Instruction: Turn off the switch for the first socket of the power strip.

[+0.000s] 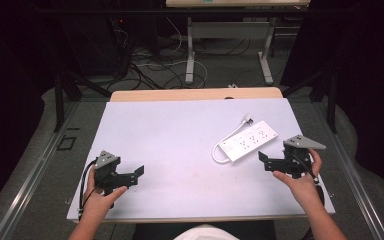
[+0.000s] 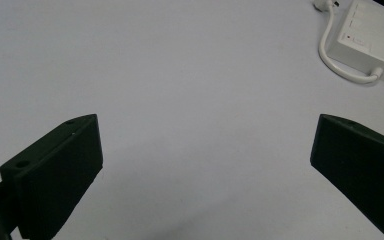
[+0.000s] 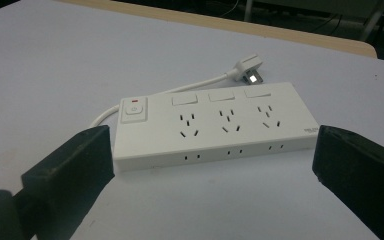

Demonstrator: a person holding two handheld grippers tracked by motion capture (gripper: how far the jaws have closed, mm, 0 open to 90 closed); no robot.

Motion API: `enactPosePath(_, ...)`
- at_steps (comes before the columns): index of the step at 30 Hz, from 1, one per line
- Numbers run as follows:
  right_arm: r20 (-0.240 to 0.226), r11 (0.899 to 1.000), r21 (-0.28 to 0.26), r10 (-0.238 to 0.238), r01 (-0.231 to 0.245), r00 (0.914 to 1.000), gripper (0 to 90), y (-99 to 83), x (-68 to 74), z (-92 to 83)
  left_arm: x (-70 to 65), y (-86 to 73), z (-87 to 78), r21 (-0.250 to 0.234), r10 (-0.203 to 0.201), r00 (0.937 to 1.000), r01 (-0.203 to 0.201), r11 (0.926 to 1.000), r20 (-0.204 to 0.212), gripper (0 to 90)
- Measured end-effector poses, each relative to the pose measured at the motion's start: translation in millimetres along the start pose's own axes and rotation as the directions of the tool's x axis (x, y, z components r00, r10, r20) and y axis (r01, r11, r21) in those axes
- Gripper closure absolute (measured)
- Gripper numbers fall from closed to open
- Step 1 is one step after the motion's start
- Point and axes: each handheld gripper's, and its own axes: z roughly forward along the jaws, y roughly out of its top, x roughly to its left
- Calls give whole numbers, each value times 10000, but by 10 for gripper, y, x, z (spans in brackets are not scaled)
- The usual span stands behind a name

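A white power strip (image 1: pixel 250 140) lies flat on the right part of the white table sheet (image 1: pixel 180 135), its short cable looping back to a white plug (image 1: pixel 248 119). In the right gripper view the power strip (image 3: pixel 215 125) lies just beyond the wide-apart jaws, with its switch at the left end and the plug (image 3: pixel 248 69) behind it. My right gripper (image 1: pixel 263 161) is open, just to the front right of the strip. My left gripper (image 1: pixel 139 176) stands open near the table's front left, nothing between its jaws. The power strip (image 2: pixel 367 37) lies far off in the left gripper view.
A wooden table edge (image 1: pixel 195 94) shows behind the sheet. Beyond it stand the metal legs of another table (image 1: pixel 190 50) amid cables on the floor. Black frame posts (image 1: pixel 58 100) flank the table on both sides.
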Motion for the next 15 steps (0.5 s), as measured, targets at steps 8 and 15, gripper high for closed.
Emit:
enactPosePath(8,-130,9997,152,-212,214,9997,83,126,-22,38,6,-4,-4,-46,9,10000,-9,10000,-60,1)
enactPosePath(15,-177,9996,246,-161,166,9997,149,225,-41,77,14,-13,-7,17,30,9998,-30,10000,-171,1)
